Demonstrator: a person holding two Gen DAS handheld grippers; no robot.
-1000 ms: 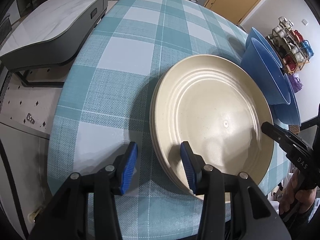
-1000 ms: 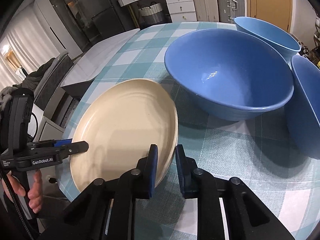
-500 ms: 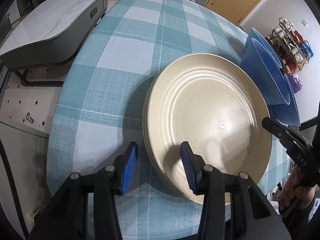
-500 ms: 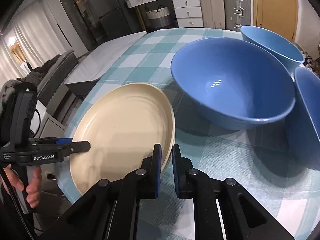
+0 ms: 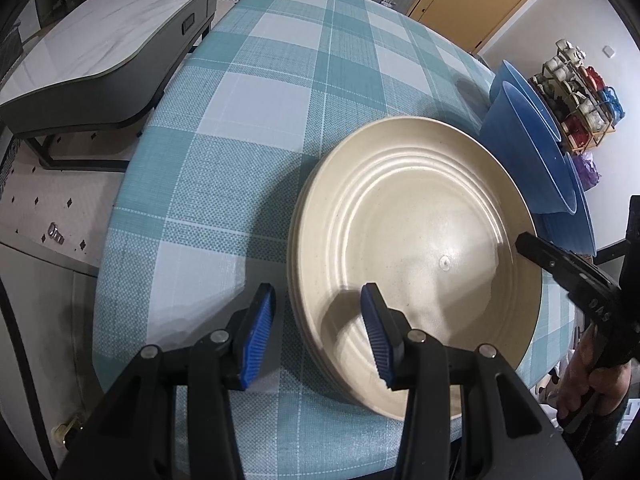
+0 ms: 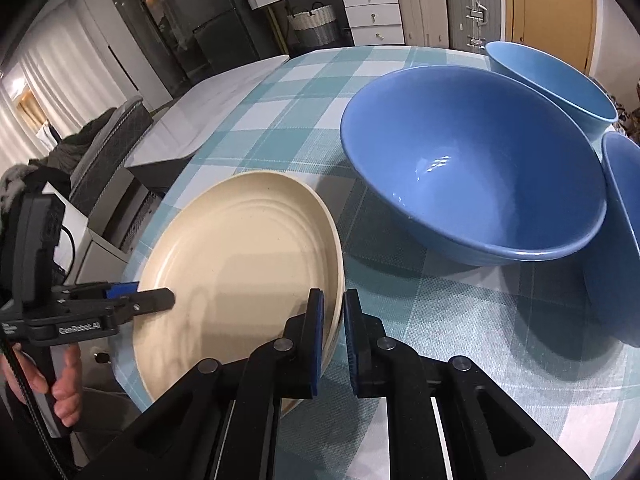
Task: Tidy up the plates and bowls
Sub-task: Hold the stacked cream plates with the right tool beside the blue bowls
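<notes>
**Right gripper clamps the plate stack; left straddles the near rim**

Left wrist view: my left gripper (image 5: 318, 336) hangs over the near edge of the checked table (image 5: 248, 128) with its jaws partly open. One blue pad sits over the cloth just outside the cream plates (image 5: 416, 256), the other over the top plate's inner surface, so the rim lies between them, but neither pad presses on it. I read this as a ready position: the rim is bracketed so I can steady the stack or take it if needed. At least two rims show along the stack's left side, so the plates are already nested. On the far side my right gripper (image 5: 524, 242) reaches the opposite rim, a hand (image 5: 588, 372) behind it. The blue bowls (image 5: 532, 160) stand beyond, near the table's right edge.

Right wrist view: my right gripper (image 6: 331, 320) is closed narrow on the rim of the plate stack (image 6: 240, 272), a pad on each face of the edge. I judge that gripping the edge lets me slide or lift the stack without reaching under it. The stack lies near the table's corner, just beside the big blue bowl (image 6: 472, 176); two more bowls crowd behind and to the right, one at the back (image 6: 552, 76) and one cut off at the right edge (image 6: 618, 240). The bowls are not yet nested, so I judge they remain to be sorted.
</notes>
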